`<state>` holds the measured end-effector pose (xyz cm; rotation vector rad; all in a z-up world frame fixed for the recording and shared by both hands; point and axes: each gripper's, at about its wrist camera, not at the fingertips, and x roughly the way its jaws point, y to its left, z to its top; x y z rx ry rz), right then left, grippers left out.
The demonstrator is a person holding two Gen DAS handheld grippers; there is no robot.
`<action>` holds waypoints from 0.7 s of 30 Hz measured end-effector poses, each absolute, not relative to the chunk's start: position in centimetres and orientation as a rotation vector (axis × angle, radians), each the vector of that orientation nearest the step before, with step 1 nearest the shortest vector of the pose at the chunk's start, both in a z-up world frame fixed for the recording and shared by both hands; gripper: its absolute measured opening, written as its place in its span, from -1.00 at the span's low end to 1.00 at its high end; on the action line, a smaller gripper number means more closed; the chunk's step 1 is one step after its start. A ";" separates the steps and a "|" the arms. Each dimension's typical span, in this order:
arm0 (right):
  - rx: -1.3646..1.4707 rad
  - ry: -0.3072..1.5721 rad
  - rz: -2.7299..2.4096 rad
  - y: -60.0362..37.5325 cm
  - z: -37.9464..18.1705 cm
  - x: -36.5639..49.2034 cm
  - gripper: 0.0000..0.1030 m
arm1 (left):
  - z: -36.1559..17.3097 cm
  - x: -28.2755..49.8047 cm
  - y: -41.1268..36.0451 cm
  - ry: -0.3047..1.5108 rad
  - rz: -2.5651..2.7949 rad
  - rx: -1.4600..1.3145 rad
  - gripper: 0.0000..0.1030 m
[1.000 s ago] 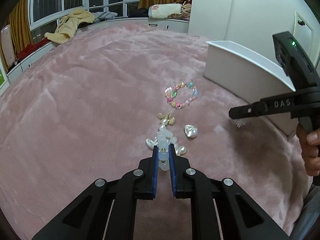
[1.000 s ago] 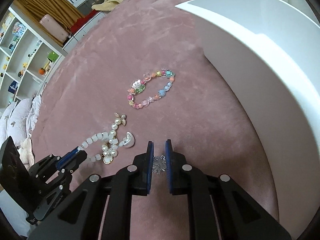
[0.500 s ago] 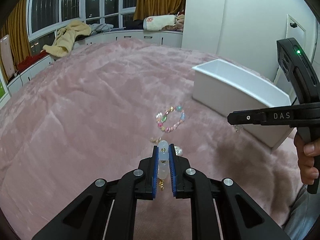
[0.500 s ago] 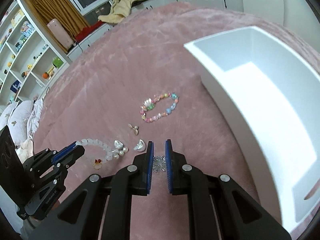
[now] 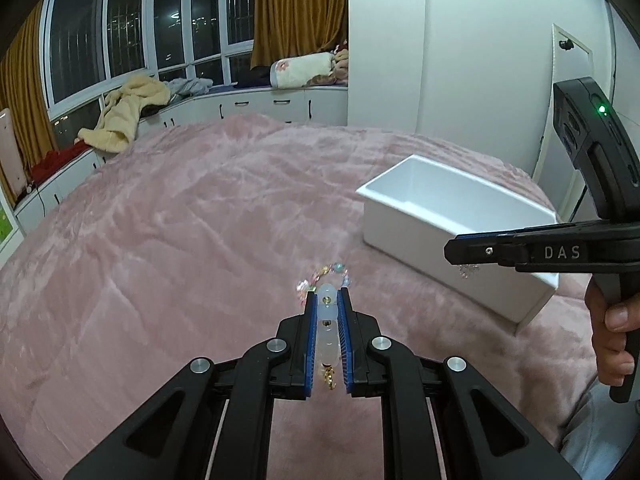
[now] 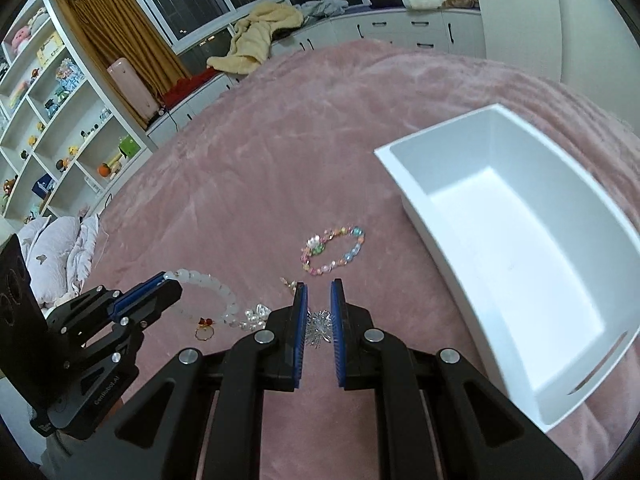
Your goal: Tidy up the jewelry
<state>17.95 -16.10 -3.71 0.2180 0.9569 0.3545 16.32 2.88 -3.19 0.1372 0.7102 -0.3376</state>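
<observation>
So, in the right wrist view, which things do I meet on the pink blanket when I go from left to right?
Left tongs → white bead bracelet → colourful bead bracelet → white box.

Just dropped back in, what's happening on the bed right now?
A person is tidying jewelry on the pink plush blanket with two handheld grippers. The left gripper is shut on a milky white bead bracelet with a gold charm. The right gripper is shut on a small clear crystal ornament. The multicoloured bead bracelet lies on the blanket. The open white rectangular box looks empty.
</observation>
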 end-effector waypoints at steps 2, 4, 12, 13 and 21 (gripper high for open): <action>0.222 0.948 0.355 -16.5 -3.1 17.9 -0.76 | -2.3 16.4 2.7 0.698 -0.347 0.132 -0.70; 0.216 0.937 0.347 -16.8 -2.5 17.6 -0.76 | -1.6 16.6 2.4 0.692 -0.348 0.133 -0.70; 0.236 0.921 0.327 -18.5 -1.2 17.6 -0.76 | 0.3 17.4 1.0 0.671 -0.370 0.147 -0.70; 0.235 0.919 0.324 -18.7 -1.1 17.5 -0.76 | 0.5 17.5 0.8 0.667 -0.368 0.147 -0.70; 0.236 0.917 0.311 -19.2 -1.0 17.5 -0.76 | 1.0 18.1 -0.3 0.657 -0.379 0.158 -0.66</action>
